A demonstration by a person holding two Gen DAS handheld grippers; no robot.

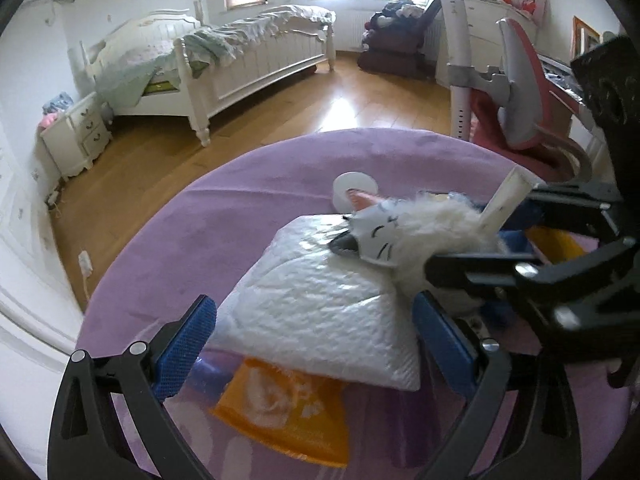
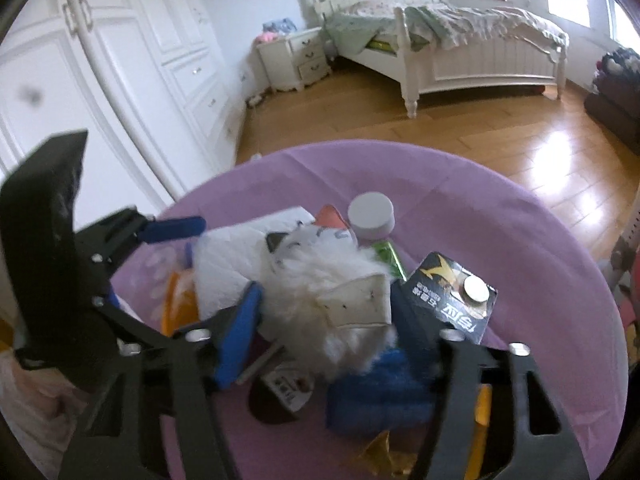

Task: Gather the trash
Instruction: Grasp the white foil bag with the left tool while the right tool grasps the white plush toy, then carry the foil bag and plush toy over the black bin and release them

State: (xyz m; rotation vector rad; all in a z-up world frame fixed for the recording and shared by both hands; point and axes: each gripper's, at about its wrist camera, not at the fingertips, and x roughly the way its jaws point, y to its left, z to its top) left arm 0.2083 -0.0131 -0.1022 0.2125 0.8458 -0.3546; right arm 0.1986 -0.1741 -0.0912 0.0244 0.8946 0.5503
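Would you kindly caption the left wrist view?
Open left gripper straddling a white padded mailer on the purple table.
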